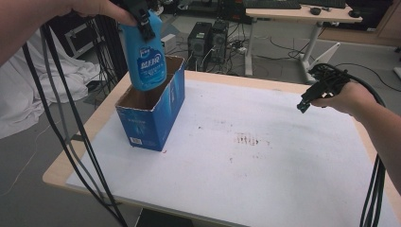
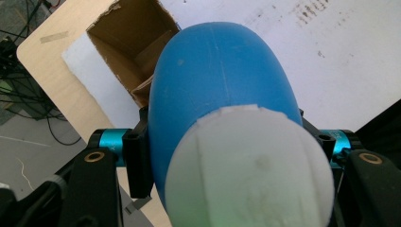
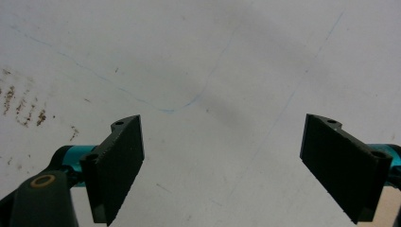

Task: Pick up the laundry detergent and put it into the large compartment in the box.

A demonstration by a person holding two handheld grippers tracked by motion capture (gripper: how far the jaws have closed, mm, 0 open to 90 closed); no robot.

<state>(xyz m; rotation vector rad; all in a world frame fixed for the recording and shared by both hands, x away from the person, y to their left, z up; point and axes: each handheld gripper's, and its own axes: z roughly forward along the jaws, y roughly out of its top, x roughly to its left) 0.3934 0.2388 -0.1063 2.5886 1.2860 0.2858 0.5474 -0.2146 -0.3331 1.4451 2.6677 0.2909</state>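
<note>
Bottle over box — ready for packing.
Left claw (image 1: pixel 142 19) grips the blue bottle (image 1: pixel 147 59) upright above the open box (image 1: pixel 153 120); right claw (image 3: pixel 222 165) hovers released over the worktop (image 1: pixel 265 156).

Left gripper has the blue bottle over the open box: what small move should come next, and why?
Probably a short lift straight up. The left gripper is shut on the blue bottle near its white cap, and in the high view the bottle's base seems level with the rim of the open blue carton. Whether it goes in or comes out I cannot tell. The right gripper is open, off to the side.
</note>
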